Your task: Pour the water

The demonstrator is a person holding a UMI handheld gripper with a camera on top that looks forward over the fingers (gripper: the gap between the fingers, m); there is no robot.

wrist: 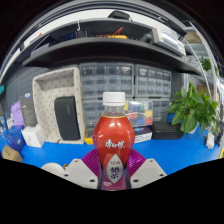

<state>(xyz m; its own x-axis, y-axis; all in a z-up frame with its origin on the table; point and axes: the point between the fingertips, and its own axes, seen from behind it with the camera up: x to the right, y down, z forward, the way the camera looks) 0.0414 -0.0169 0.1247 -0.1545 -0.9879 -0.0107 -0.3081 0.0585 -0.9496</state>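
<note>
The gripper (112, 170) was clamped on a white-capped red drink bottle (113, 140), low on the body. Looked full, so heavy-ish and slick plastic.

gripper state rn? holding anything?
Gripper: shut on the bottle, pink pads pressing either side of its lower body; white cap on.

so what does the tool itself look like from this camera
Only the tool tips show in the gripper view. Two pale, off-white fingers with angular, chunky outlines sit low in the picture, one on each side. Each carries a magenta-purple pad on its inner face. No cables, markings, hand or sleeve are visible.
</note>
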